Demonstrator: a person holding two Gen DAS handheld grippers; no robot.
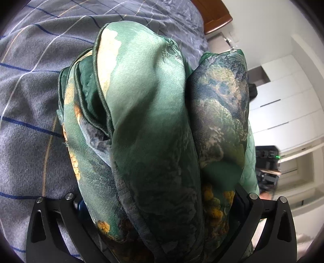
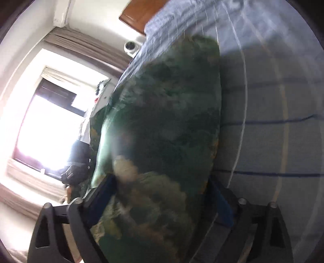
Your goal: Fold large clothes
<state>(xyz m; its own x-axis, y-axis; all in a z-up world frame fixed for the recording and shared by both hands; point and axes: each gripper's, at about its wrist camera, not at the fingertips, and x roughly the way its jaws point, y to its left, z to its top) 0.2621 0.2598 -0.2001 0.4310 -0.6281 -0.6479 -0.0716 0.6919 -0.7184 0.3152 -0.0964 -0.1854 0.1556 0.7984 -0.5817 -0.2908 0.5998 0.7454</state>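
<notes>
Green printed garment (image 1: 145,125) is what we're folding, some satiny piece with piped edges and yellow-orange blotches, bunched up into thick folds over the grey checked bedspread (image 1: 30,105). In the left wrist view our left gripper (image 1: 158,204) has a fat wad of the garment packed between its jaws, filling the gap from finger to finger, so it looks clamped on the cloth. The bedspread lies left of the garment and behind it, and white cupboards (image 1: 283,113) stand right of it.

The right wrist view is pretty blurry. Our right gripper (image 2: 162,194) has its jaws spread wide with the garment (image 2: 166,113) running between them; the blue pads (image 2: 222,204) sit at the cloth's edges, but we can't tell if they press on it. The bedspread (image 2: 273,121) is right of the garment, a bright window (image 2: 46,129) left of it, and a wooden headboard (image 2: 139,14) beyond it.
</notes>
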